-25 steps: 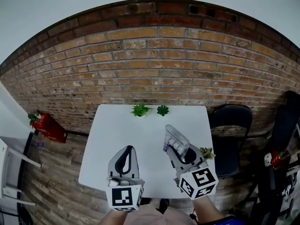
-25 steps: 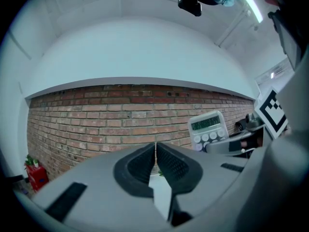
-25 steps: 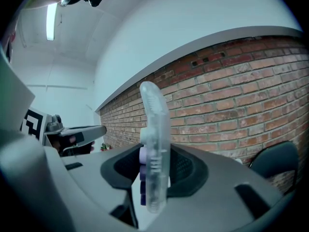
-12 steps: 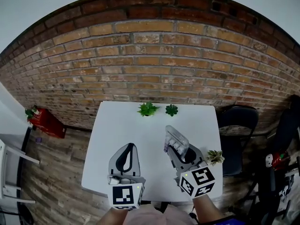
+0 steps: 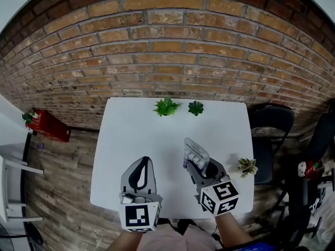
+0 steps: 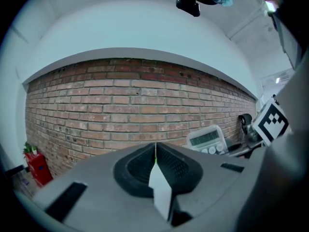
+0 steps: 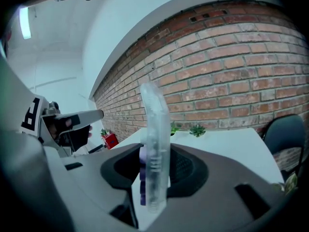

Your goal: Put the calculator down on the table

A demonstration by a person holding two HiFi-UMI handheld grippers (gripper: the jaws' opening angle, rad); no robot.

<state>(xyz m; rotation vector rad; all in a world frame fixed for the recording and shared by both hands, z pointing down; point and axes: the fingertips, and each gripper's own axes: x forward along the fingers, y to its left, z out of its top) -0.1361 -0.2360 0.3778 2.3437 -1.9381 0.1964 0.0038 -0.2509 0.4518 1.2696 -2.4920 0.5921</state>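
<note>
Hovering over the table [image 5: 131, 135], the left gripper [image 5: 144, 162] has its jaws pressed together, empty. The right gripper [image 5: 203, 167] pinches the calculator [image 5: 193, 151] by its lower end, above the table. It looks like light, stiff, slick plastic, best gripped across its flat faces.

wall: brick wall [image 5: 167, 46] | floor: wood-plank floor [image 5: 63, 192] | furniture: black chair [image 5: 269, 123] right of white table [image 5: 136, 140]

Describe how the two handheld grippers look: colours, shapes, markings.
The left gripper and right gripper are alike: grey moulded shells, black ribbed pads lining the jaws, and at the rear of each a white cube printed with black square markers. No cables show on either.
</note>
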